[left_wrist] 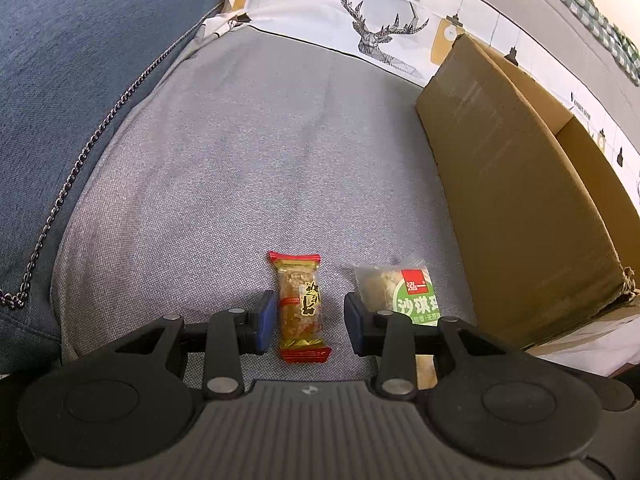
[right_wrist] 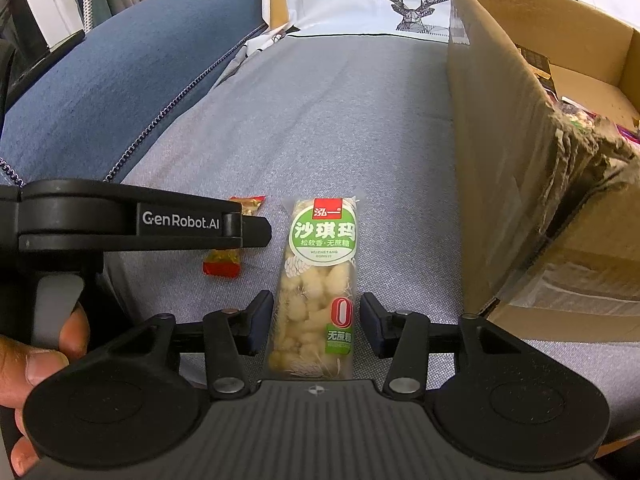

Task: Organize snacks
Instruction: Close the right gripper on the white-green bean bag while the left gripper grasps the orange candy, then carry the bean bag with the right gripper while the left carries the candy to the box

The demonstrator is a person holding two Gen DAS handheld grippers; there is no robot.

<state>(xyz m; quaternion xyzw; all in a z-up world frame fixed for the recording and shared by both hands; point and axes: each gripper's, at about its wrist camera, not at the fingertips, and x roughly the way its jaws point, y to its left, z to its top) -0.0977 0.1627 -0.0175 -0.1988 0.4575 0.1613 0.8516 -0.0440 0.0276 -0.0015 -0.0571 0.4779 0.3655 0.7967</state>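
Observation:
A small red-ended peanut candy bar [left_wrist: 300, 308] lies on the grey sofa cushion [left_wrist: 240, 180], lengthwise between the fingers of my left gripper [left_wrist: 309, 296]. Its jaws are open, with a clear gap on the right side. Beside it lies a clear sachima bar with a green label [right_wrist: 316, 280], between the fingers of my right gripper [right_wrist: 316, 296]. That gripper is open too, its pads just off the wrapper. The sachima bar [left_wrist: 400, 292] also shows in the left wrist view, and the red candy [right_wrist: 222, 266] shows half hidden under the left gripper's finger [right_wrist: 256, 234].
An open cardboard box [right_wrist: 500, 140] stands on the right with several packets inside [right_wrist: 580, 116]; its wall [left_wrist: 520, 200] is close to the snacks. A blue cushion [left_wrist: 80, 80] with a chain [left_wrist: 100, 132] lies left, a deer-print cloth [left_wrist: 380, 28] behind. A hand [right_wrist: 40, 352] holds the left gripper.

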